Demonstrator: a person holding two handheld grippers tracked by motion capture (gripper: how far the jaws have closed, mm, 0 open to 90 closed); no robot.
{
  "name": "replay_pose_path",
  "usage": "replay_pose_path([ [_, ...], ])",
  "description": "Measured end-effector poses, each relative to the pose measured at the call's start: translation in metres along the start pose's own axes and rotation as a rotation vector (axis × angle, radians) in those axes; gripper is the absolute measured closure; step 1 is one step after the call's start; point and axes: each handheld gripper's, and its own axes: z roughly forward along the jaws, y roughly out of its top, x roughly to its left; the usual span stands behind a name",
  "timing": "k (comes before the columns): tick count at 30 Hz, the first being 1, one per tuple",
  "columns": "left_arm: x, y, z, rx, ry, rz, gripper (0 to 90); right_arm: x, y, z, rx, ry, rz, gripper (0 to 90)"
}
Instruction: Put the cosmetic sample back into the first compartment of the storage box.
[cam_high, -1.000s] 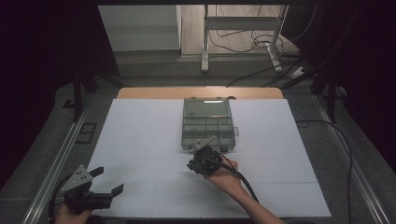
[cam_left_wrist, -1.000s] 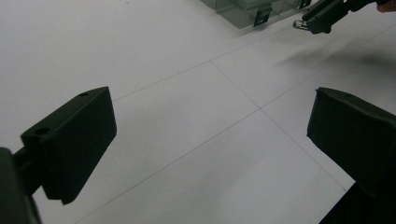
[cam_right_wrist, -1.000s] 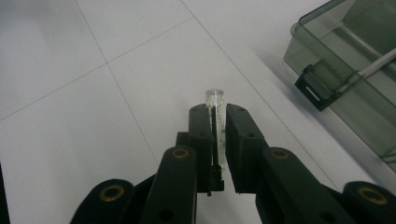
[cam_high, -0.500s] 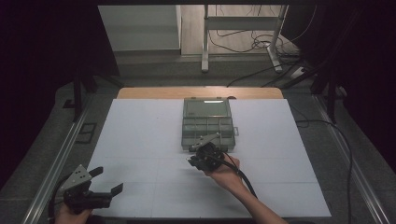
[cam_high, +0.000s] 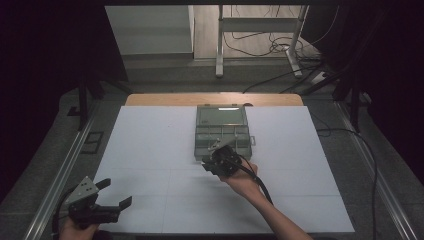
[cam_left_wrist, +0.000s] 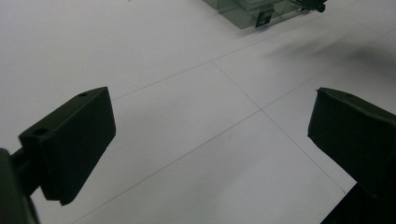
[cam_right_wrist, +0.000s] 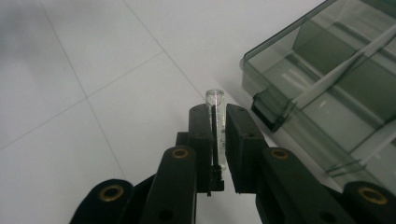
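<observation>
Clamped between the two black pads of the right gripper (cam_right_wrist: 217, 140): a small clear tube (cam_right_wrist: 215, 126), thin and glassy. Long axis along the jaws, open rounded end poking out past the fingertips, away from the hand; lower end lost in the dark slot between the pads. Faint markings on the tube wall, too small to read. Held just beside the near latch corner of a smoky clear compartment box (cam_right_wrist: 327, 88), not touching it as far as can be told; above the white table sheet (cam_right_wrist: 93, 93).

From the high view, right gripper (cam_high: 220, 156) at the near edge of the compartment box (cam_high: 222, 131), box lid raised at the far side; tube itself too small to make out there. Box dividers visible, contents hard to tell in the dim light.

Left gripper (cam_high: 112, 195) low at the near left corner of the sheet, well apart from the box, jaws spread wide with nothing but bare sheet between them. In the left gripper view, both pads (cam_left_wrist: 74, 140) cut off at the frame edges, box corner (cam_left_wrist: 247, 11) clipped at the top.
</observation>
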Motion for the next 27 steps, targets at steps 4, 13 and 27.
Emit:
replay_pose_path([
  [4, 0.000, 0.000, 0.000, -0.002, 0.000, -0.004, 1.5, -0.005, 0.005, 0.001, -0.011, -0.004, 0.006, 81.3],
  [13, 0.000, 0.000, 0.000, 0.002, 0.003, 0.000, 1.8, -0.017, 0.014, 0.001, -0.028, -0.033, 0.025, 81.2],
  [27, 0.000, 0.000, 0.001, 0.004, 0.004, -0.002, 1.9, -0.033, 0.026, 0.006, -0.055, -0.060, 0.051, 81.2],
])
